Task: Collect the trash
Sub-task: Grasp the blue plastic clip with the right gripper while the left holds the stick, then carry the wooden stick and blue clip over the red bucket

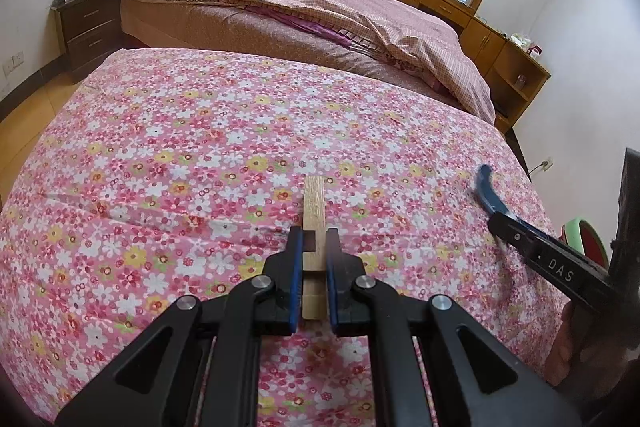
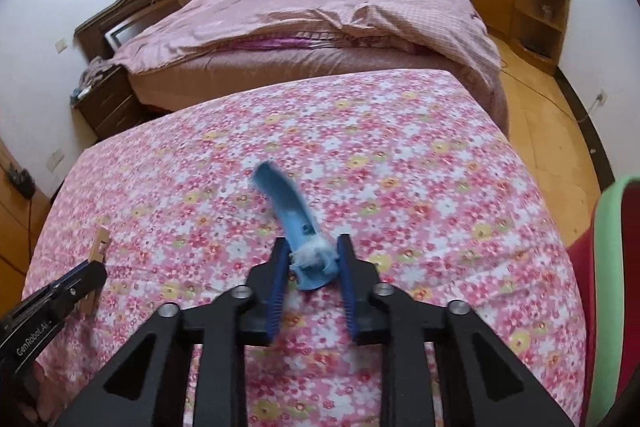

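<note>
My left gripper is shut on a flat wooden strip, which pokes forward past the fingertips over the flowered cloth. The right wrist view shows this gripper at the lower left with the strip in it. A curved blue plastic piece with white fluff at its base sits between the pads of my right gripper, which press on its wide end. From the left wrist view, the right gripper comes in from the right, the blue piece sticking out beyond it.
The flowered cloth covers a broad raised surface. A red container with a green rim stands at its right edge. Behind are a bed with a pink quilt, a nightstand and wooden cabinets.
</note>
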{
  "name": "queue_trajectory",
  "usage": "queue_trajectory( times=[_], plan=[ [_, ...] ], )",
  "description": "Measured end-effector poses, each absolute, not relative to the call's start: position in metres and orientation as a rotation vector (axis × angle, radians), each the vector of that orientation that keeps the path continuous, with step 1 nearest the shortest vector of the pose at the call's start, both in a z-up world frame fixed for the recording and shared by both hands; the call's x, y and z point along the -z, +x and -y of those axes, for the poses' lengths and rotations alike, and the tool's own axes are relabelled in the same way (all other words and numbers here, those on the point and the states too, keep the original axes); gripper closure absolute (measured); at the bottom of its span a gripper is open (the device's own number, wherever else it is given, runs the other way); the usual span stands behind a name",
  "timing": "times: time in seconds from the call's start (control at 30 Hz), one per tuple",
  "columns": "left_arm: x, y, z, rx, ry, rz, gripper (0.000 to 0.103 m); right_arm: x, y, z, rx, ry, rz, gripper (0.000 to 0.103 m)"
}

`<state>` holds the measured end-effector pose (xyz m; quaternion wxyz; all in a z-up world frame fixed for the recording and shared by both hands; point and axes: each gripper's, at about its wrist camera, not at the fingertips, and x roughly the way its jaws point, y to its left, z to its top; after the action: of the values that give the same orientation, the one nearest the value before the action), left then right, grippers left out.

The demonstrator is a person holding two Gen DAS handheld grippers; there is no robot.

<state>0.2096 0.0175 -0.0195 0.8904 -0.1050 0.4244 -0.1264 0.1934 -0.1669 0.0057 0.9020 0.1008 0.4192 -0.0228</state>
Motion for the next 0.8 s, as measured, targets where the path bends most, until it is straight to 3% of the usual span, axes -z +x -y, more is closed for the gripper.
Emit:
queue_trajectory(
  times=[0.4,0.8],
  plan=[
    [0.017,0.208,-0.022,0.265,-0.242,-0.879,0.094,-0.019,0.158,0.174,0.035,0.285,-0.87,0.083],
    [-0.001,0.192,-0.027,0.325,-0.293,-0.823,0.094,-0.045,0.065,0.199,0.076,0.332,-0.821,0.083]
  ],
)
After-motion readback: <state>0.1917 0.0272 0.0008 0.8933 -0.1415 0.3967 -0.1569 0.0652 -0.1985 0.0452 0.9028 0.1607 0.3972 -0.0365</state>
